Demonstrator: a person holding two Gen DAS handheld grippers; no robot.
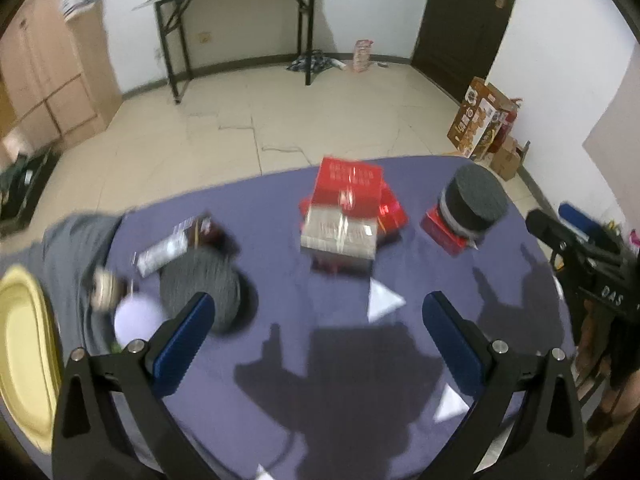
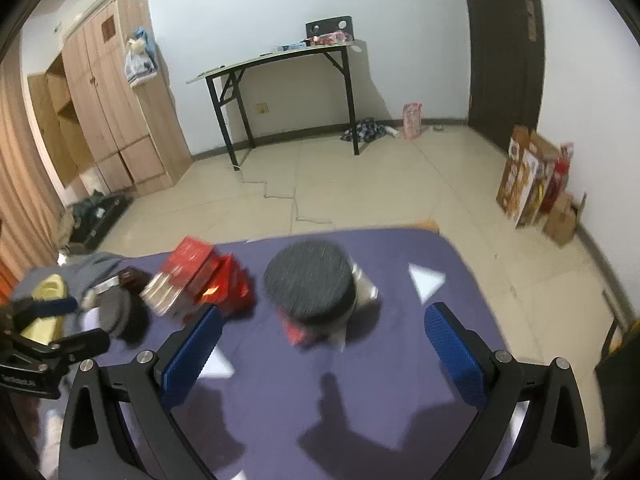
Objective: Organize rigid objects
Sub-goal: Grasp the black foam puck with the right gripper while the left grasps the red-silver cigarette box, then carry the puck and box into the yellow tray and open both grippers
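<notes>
Both grippers hang over a table under a purple cloth [image 1: 280, 208], and both stand wide open with nothing between their blue pads.

The left gripper [image 1: 318, 312] points toward the middle of the cloth. Straight ahead of it, well beyond its fingertips, sits a stack of red boxes [image 1: 344, 216] — the top one red above and pale grey below, wrapped in glossy film, with more red packs under and behind it. To the right of the stack stands a dark grey round lid [image 1: 474, 196] atop a tin, which rests on a small red box [image 1: 440, 228]. To the left lies a second dark grey disc [image 1: 200, 280], just beyond the left finger, with a silver and brown packet [image 1: 176, 244] behind it. A white round thing [image 1: 138, 318] lies beside the disc, too blurred to name. At the far left edge is a yellow tray [image 1: 20, 344] next to grey fabric [image 1: 72, 248]. White paper triangles [image 1: 382, 300] lie on the cloth.

The right gripper [image 2: 324, 328] faces the lidded tin [image 2: 310, 286], which sits near, ahead of its open fingers but not between them. The red stack [image 2: 192, 272] lies to the left in this view. Each wrist view catches the other gripper at its margin.

Beyond the cloth are a tiled floor, a folding table [image 2: 280, 60], a wooden wardrobe [image 2: 108, 108] and a dark door [image 2: 504, 40].
</notes>
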